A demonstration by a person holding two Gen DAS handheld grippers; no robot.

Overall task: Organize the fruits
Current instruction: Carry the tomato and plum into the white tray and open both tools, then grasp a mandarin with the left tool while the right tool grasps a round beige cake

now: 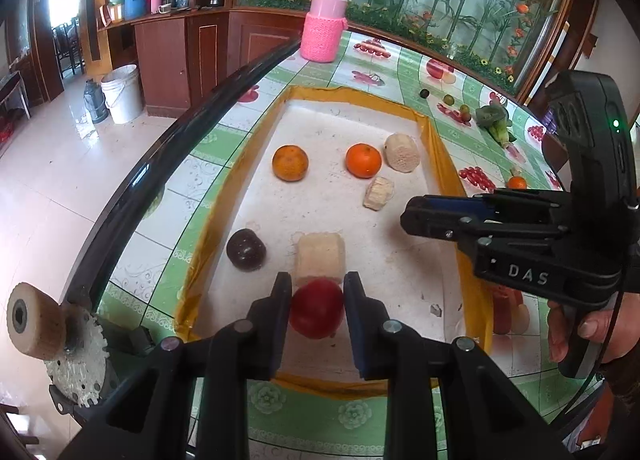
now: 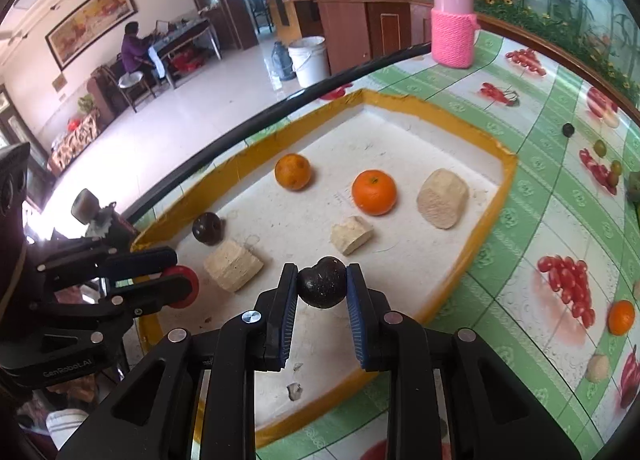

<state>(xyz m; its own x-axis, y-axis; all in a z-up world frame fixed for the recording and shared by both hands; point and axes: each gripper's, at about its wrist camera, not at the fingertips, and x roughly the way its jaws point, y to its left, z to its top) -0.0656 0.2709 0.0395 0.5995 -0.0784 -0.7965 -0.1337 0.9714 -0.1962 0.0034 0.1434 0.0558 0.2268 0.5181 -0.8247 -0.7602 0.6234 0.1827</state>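
My left hand-held gripper [image 1: 317,292] is clamped on a red fruit [image 1: 317,308], my right hand-held gripper [image 2: 322,280] on a dark fruit [image 2: 322,287]. Both hang over the yellow-rimmed tray [image 2: 506,176], presumably to join the sorted oranges [image 2: 374,192].

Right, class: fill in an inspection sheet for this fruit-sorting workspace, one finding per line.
Surface: white tray with a yellow rim, on a green fruit-print tablecloth.
Job's things: two oranges, dark fruit and beige blocks in the tray.
Clutter: pink-sleeved jar; small fruits beyond the tray.
Grippers: left gripper shut on red fruit; right gripper shut on dark round fruit.
Cables: nothing seen.
Surroundings: wooden cabinets, white bucket, seated person.
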